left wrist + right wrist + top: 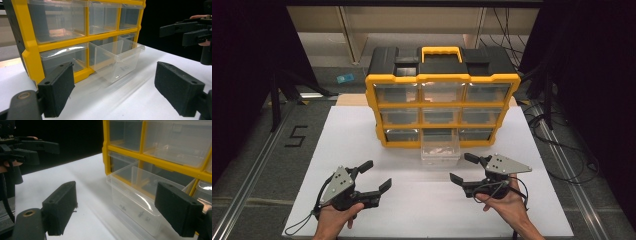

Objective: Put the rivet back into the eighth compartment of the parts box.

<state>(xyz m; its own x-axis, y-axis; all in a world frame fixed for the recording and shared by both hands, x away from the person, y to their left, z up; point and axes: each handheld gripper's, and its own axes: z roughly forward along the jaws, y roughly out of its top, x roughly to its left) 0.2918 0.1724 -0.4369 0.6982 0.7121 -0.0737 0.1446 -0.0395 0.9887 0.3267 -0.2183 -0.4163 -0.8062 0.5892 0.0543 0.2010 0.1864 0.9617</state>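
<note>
1. Clear plastic drawer (440,153) sticks out of the bottom middle slot of the yellow-framed organiser cabinet (442,78), resting on the white counter (412,205).
2. Left tongs (379,176) are spread wide with nothing between them, well apart from the drawer.
3. Right tongs (463,168) are spread too, gripping nothing, near the drawer's front.

We are reading one sign: a black "5" (297,136) is lying on the grey floor (257,150). We are finding nothing else legible.
</note>
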